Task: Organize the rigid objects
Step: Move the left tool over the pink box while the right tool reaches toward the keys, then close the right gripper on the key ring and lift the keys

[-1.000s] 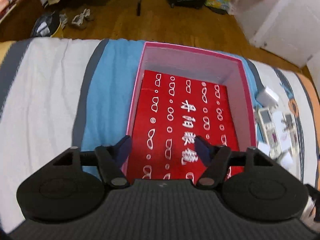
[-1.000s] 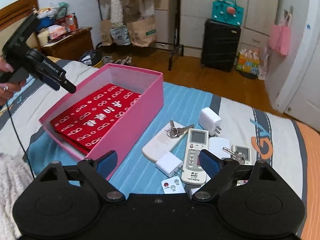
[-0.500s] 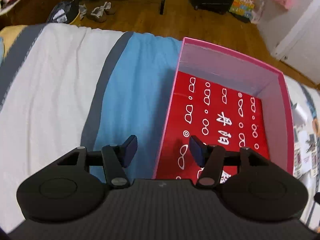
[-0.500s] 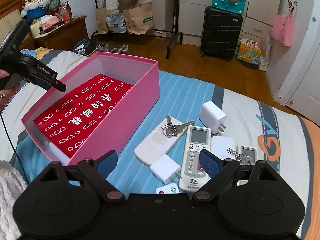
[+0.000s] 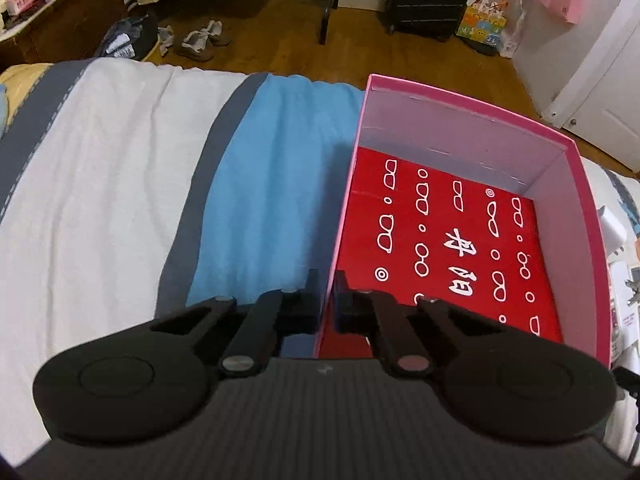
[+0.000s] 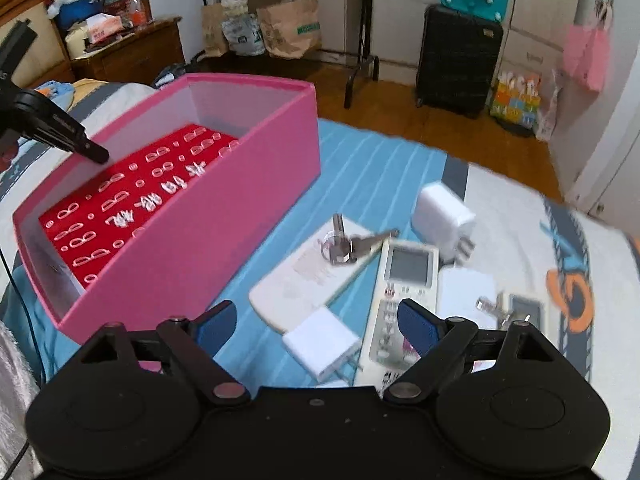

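Observation:
A pink box [image 5: 472,108] lies on the bed with a red printed sheet [image 5: 440,240] covering its floor. My left gripper [image 5: 328,300] is shut on the box's left wall, one finger outside and one inside; the right wrist view shows it at the box's [image 6: 224,232] far wall [image 6: 94,154]. My right gripper [image 6: 316,324] hangs open over loose items: a small white charger [image 6: 320,346] between its fingers, a remote with a screen [image 6: 404,280], a flat white remote [image 6: 308,276] with keys [image 6: 348,244] on it, and a white plug adapter [image 6: 440,216].
More keys and a small grey device [image 6: 524,308] lie at the right on the striped bedcover [image 5: 260,200]. Beyond the bed's edge are wooden floor, a black suitcase [image 6: 456,56], shoes [image 5: 200,40] and a nightstand [image 6: 128,52].
My left gripper slid left from above the red sheet to the box's left wall and shut on it. My right gripper sank closer to the loose items, still open.

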`<state>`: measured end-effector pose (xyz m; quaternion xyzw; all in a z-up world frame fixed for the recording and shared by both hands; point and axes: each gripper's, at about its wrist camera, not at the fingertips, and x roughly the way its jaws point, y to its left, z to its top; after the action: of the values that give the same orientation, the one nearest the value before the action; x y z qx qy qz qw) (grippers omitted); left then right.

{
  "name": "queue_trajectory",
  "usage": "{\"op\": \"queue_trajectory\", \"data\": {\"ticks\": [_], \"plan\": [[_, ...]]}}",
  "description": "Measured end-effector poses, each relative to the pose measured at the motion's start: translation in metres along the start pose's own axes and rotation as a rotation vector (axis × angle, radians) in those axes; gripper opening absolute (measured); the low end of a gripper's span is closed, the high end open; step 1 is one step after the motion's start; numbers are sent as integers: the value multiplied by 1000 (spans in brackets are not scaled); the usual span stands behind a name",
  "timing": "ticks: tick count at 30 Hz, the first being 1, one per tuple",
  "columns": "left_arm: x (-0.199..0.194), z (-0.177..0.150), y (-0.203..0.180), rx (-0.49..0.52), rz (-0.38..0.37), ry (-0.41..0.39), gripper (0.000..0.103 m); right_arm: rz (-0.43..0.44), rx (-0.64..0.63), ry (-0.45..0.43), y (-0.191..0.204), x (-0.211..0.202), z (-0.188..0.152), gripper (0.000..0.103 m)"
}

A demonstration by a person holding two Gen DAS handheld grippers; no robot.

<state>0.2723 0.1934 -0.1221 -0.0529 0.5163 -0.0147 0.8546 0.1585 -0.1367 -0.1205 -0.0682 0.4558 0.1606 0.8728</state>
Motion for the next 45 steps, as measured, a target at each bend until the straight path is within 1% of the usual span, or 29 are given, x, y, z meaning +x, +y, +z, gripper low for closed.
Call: {"op": "queue_trajectory", "data": {"ticks": [3, 5, 7, 10, 12, 14, 16, 17, 19, 21, 22, 24, 26, 27, 28, 29, 30, 31, 34, 38, 41, 45], "plan": [[-4, -2, -8, 32, 24, -25, 5, 39, 3, 14, 0, 4, -6, 83], [-5, -3, -9, 33, 25, -34, 5, 43, -3, 19, 2, 7, -9, 81], [-6, -3, -3, 14, 14, -33, 5, 50, 15, 22, 3, 11, -9, 80], [-4, -4, 5, -42, -4, -29, 6, 71, 59, 14, 2, 21, -6, 77], [-3, -3, 4, -55, -2, -25, 6, 72, 84, 7, 4, 29, -1, 73], [-4, -3, 5, -75, -10, -21, 6, 46, 90, -5, 5, 38, 6, 64], [-5, -2, 4, -81, -2, -18, 6, 5, 101, -26, 3, 47, 15, 60], [-6, -4, 3, -85, 2, -21, 6, -12, 121, -39, -1, 51, 20, 60], [-6, -7, -1, -66, 14, -31, 6, -18, 176, -47, -10, 59, 29, 60], [-7, -6, 4, -92, -1, -24, 6, -43, 196, -23, -14, 71, 37, 60], [-8, -6, 5, -103, -9, -23, 6, -75, 183, -10, -12, 77, 38, 60], [-10, -8, 3, -84, -10, -35, 5, -130, 146, 1, -7, 88, 38, 60], [-10, -10, 1, -69, -2, -40, 5, -167, 89, -42, 3, 92, 35, 60], [-10, -10, 2, -72, 0, -38, 5, -165, 70, -53, 6, 93, 34, 59], [-9, -11, 2, -74, 1, -38, 5, -156, 64, -62, 8, 92, 32, 51], [-9, -10, 2, -74, 0, -38, 5, -147, 65, -70, 11, 91, 31, 38], [-9, -10, 2, -72, 0, -39, 5, -142, 65, -79, 13, 88, 29, 31], [-9, -11, 2, -69, 1, -40, 5, -138, 68, -79, 15, 86, 27, 27], [-8, -11, 1, -62, 6, -43, 5, -117, 81, -85, 19, 80, 22, 27], [-8, -13, 0, -50, 6, -48, 5, -84, 126, -136, 17, 59, 22, 26], [-8, -13, -2, -48, 18, -51, 5, -54, 154, -158, 14, 47, 27, 26], [-10, -15, -4, -41, 24, -54, 5, -52, 176, -170, 14, 28, 33, 26]]}}
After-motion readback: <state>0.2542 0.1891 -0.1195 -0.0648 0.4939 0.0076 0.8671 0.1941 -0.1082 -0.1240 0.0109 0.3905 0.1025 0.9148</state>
